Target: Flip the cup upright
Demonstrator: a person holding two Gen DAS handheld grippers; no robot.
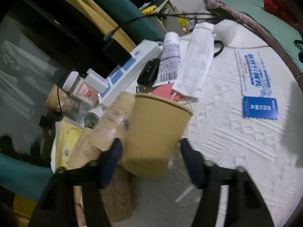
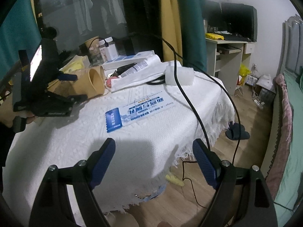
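A tan paper cup lies on its side on the white tablecloth, its open mouth facing away from the left wrist camera. My left gripper is open, its blue fingers either side of the cup's base end, apart from the wall on the right side. In the right wrist view the cup lies mouth toward the right, with the left gripper straddling it. My right gripper is open and empty, above the table's front edge.
Behind the cup are a face mask, a tube, a power strip, jars and more paper cups. A blue-white leaflet lies mid-table. A white box and black cable are on the right.
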